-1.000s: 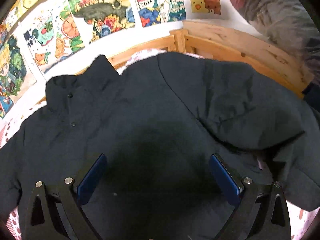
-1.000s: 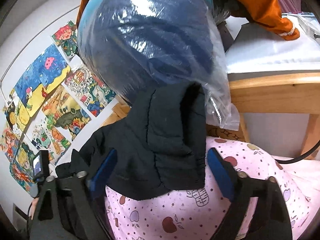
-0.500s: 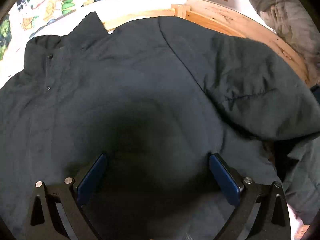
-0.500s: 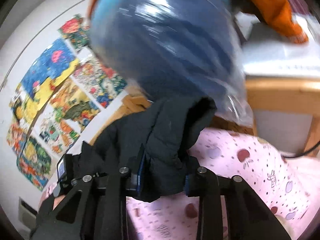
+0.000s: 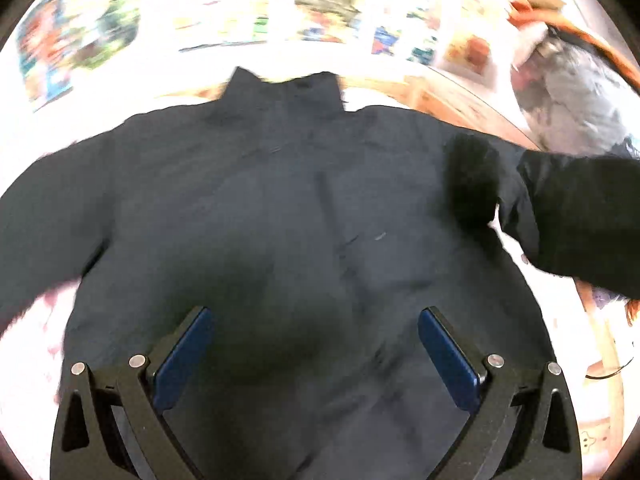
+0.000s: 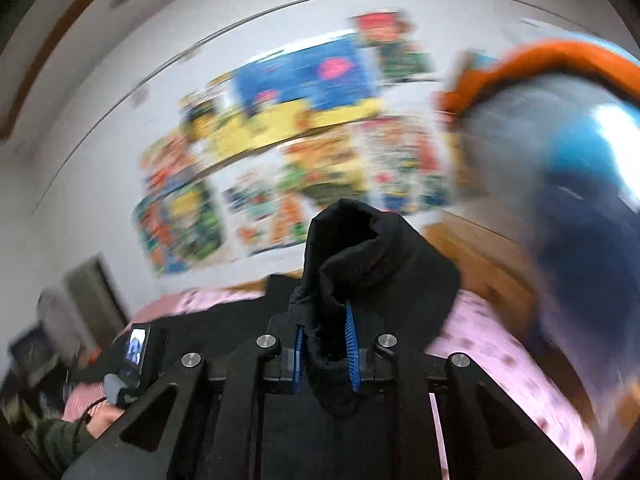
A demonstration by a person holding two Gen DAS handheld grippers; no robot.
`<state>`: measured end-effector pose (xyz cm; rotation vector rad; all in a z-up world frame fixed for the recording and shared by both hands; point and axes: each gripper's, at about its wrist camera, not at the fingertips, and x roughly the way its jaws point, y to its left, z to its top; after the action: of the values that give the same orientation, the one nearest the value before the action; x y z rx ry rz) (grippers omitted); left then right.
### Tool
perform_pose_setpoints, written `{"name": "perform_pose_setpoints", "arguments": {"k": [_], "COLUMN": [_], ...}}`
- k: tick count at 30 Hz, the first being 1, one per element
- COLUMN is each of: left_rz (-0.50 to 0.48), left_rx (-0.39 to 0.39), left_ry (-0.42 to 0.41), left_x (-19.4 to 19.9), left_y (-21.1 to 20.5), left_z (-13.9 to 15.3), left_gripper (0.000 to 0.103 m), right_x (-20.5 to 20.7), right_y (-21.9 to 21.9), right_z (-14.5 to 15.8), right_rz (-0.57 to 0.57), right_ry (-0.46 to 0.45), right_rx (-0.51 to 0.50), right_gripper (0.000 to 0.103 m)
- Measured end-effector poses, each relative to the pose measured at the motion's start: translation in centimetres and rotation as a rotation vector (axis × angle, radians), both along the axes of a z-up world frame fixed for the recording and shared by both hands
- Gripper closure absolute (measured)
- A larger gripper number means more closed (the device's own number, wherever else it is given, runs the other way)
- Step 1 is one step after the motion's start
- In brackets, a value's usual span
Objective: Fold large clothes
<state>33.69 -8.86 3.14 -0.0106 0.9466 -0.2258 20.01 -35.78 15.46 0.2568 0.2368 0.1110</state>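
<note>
Left claw (image 5: 316, 356): fingers spread wide and gripping nothing, blue pads (image 5: 182, 356) apart over the lower front of the coat
Coat (image 5: 280, 220): a large dark jacket, laid front up across the bed, collar standing at the far edge toward the wall, its middle seam running straight down toward the left claw; the sleeve on the left of the left wrist view lies flat on the bedding
Bed (image 5: 40, 320): pink patterned sheet showing at the lower left and along the right of the coat (the print is blurred here), with a wooden frame (image 5: 472, 108) beyond the collar
Posters (image 6: 288, 152): a cluster of bright drawings on the white wall behind the bed, smeared by motion in both views
Raised sleeve (image 6: 360, 256): the coat's other sleeve, lifted clear of the bed, its cuff opening pointing up in the right wrist view; in the left wrist view it hangs in the air at the right edge
Right claw (image 6: 325, 354): closed tight on the raised sleeve, dark fabric bunched between the blue pads and spilling out above and below them
Bagged bundle (image 6: 580, 200): blue and orange cloth under shiny plastic at the far right, badly blurred
</note>
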Motion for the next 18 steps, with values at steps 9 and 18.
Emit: {"name": "perform_pose_setpoints", "arguments": {"k": [9,18], "left_rz": [0.142,0.19], "left_rx": [-0.088,-0.09], "left_ry": [-0.009,-0.063], "left_x": [-9.3,-11.1], "left_y": [9.4,12.0], "left_z": [-1.3,-1.7], "left_gripper": [0.0,0.0], "right_x": [5.0,9.0], "right_y": [15.8,19.1], "right_z": [1.9,-3.0], "right_rz": [0.352,0.53], "right_ry": [0.071,0.235], "right_rx": [-0.273,-0.104], "right_gripper": [0.086,0.036]}}
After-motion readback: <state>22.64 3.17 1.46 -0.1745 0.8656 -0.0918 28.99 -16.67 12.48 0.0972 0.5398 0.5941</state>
